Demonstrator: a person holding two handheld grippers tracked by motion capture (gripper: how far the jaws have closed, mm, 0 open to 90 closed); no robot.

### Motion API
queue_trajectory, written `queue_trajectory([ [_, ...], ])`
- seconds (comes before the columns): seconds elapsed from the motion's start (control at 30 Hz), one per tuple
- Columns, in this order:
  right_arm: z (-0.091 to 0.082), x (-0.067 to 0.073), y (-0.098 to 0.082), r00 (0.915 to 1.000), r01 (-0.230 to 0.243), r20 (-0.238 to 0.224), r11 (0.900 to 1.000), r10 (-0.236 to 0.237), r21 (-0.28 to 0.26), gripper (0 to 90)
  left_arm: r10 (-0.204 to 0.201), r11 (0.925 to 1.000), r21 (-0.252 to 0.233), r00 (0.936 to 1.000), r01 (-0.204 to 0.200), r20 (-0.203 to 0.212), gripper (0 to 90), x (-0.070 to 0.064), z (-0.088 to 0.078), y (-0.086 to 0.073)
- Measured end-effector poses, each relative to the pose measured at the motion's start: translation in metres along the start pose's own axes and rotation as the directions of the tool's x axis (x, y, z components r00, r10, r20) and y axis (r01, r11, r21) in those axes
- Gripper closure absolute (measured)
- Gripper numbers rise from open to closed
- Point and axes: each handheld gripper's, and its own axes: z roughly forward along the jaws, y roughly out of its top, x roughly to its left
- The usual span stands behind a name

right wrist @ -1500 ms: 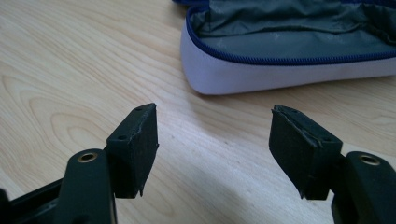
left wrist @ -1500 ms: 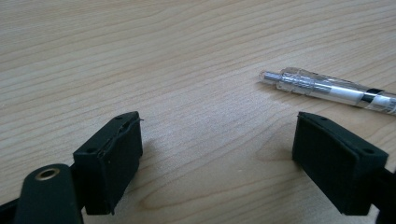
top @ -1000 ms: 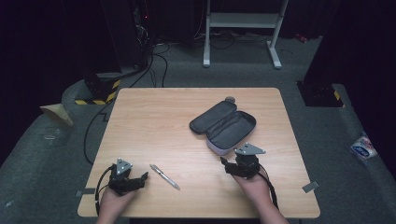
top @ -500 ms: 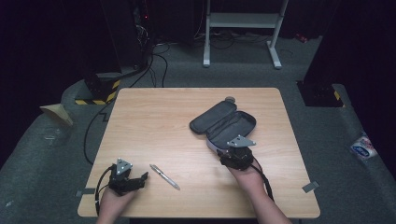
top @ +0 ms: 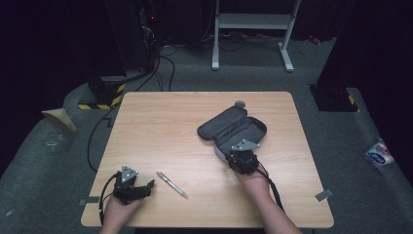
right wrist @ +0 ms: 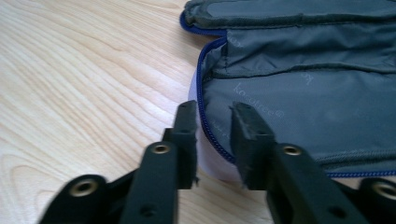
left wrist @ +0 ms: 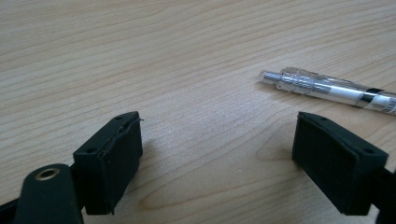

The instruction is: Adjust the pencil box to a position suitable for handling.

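Observation:
A dark grey pencil case [top: 234, 127] lies open at the table's right of centre, lid flipped back. My right gripper [top: 230, 152] is at its near rim. In the right gripper view the jaws [right wrist: 212, 116] straddle the case [right wrist: 303, 93] wall, one pad on the pale outer side, one on the grey lining; they have just been closing and grip the blue-zippered rim. A clear and silver pen [top: 171, 184] lies near the front edge. My left gripper [top: 146, 189] rests open just left of it, with bare wood between its jaws [left wrist: 219, 140] and the pen [left wrist: 327, 88] slightly beyond.
The wooden table [top: 160, 122] has bare room across its left and far parts. A small round grey object [top: 239, 103] sits behind the case. On the floor are cables [top: 97, 141], a white frame [top: 253, 22] and a packet [top: 379, 152] at the right.
My right gripper moved forward and left to the case's near rim and its jaws narrowed on it. The left gripper and the pen kept still.

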Motion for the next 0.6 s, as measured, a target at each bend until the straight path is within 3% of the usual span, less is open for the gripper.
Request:
queue_trajectory([
  [0.2,0.001,0.014,-0.003,0.9987,0.024,-0.045,1.0,-0.024,-0.015,85.0,0.002,1.0,0.0,1.0,-0.002,-0.001,16.3,0.0,0.0,0.0],
  [0.6,0.004,0.059,-0.009,0.9893,0.083,-0.115,0.995,-0.09,-0.06,85.7,0.001,1.0,0.0,1.0,-0.001,0.0,16.3,0.0,0.0,0.0],
])
